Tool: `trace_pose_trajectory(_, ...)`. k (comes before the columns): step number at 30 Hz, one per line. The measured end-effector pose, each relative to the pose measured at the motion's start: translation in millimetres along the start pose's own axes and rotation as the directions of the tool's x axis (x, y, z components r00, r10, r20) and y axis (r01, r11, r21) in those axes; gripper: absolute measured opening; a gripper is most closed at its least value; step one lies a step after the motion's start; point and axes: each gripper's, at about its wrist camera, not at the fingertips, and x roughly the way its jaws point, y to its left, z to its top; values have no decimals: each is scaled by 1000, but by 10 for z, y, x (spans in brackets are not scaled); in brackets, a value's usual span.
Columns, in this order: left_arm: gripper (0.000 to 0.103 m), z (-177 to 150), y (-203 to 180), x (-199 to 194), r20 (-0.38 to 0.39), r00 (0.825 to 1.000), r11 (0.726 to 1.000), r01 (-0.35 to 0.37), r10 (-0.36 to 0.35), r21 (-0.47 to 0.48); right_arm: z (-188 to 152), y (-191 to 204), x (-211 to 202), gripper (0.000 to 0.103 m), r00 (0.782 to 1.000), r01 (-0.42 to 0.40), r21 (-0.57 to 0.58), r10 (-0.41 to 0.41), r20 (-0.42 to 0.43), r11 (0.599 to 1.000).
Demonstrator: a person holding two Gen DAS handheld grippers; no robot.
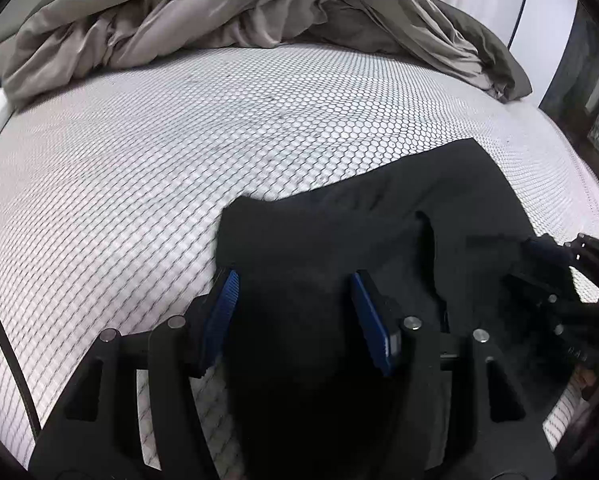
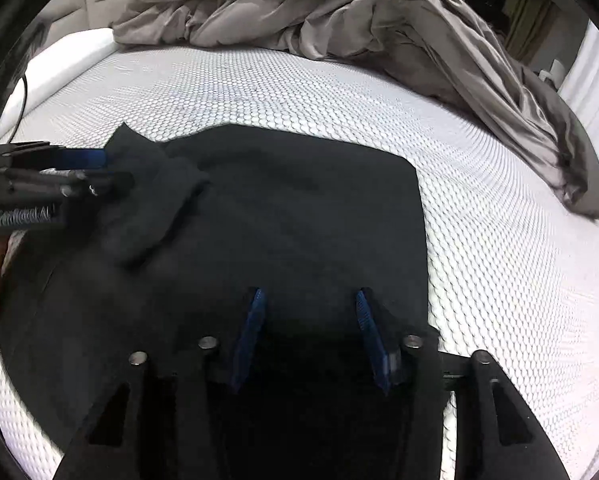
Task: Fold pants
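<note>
Pants (image 2: 283,216): black, lower frame, on mattress (image 2: 499,240). Left gripper (image 1: 293,284), right gripper (image 2: 309,300): half-open over cloth, gripping nothing. Risk: closing too shallow would miss layers.

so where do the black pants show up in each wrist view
Left wrist view: the black pants fill the lower centre and right, under the left gripper.
Right wrist view: the black pants cover the centre and lower left, under the right gripper.
Shared landmark: the rumpled grey duvet along the top.
</note>
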Motion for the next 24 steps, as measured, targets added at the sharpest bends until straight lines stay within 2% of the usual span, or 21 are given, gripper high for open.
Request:
trace_pose_trajectory(1,48,-65,-1,-113,7,1000,1000,-2,2,-2,-29,-17,-63,46,1000,-6,3,6,22,1000)
trace_pose_trajectory(3,48,-110,-14,-335,43,998,999,45,-46,19,-40,27,-202,46,998,-19,5,18,63,1000)
trace_pose_trajectory(5,48,-193,-148,-524,85,987,990,129,-134,52,0,105,-326,47,987,-116,19,113,112,993)
trace_pose_trajectory(6,48,-227,-265,-510,71,980,980,180,-186,90,12,169,-337,50,981,-158,26,153,121,987)
trace_pose_trajectory(7,48,-255,-347,-440,38,978,972,201,-207,121,54,238,-310,52,972,-206,25,202,119,978)
trace_pose_trajectory(9,48,-344,-444,-196,-31,985,970,170,-168,176,72,414,-143,53,967,-246,-12,247,56,969)
trace_pose_trajectory(11,48,-406,-413,-158,-26,980,957,198,-197,211,-39,517,-12,52,983,-185,-61,185,5,981)
trace_pose_trajectory(12,48,-407,-361,-197,-30,975,952,221,-220,212,-77,488,-23,52,986,-164,-77,166,10,983)
trace_pose_trajectory(15,48,-433,-174,-290,-35,973,961,229,-227,157,-178,204,-162,52,999,-46,-76,47,16,996)
trace_pose_trajectory(17,48,-452,-149,-418,-22,989,982,147,-145,122,-257,18,-275,50,995,-89,-23,90,41,996)
trace_pose_trajectory(18,48,-459,-185,-501,-10,991,984,132,-132,120,-278,-19,-348,49,994,-93,-7,93,63,996)
trace_pose_trajectory(19,48,-453,-207,-550,3,988,980,151,-153,131,-271,6,-429,50,993,-88,4,88,83,996)
trace_pose_trajectory(21,49,-453,-389,-586,10,979,962,199,-204,189,-217,121,-574,50,980,-150,8,147,134,989)
trace_pose_trajectory(22,49,-483,-487,-546,-12,979,954,203,-205,220,-173,212,-594,50,969,-197,1,194,150,980)
trace_pose_trajectory(24,49,-533,-616,-347,-49,987,948,160,-152,274,-133,413,-508,50,967,-227,-29,229,116,974)
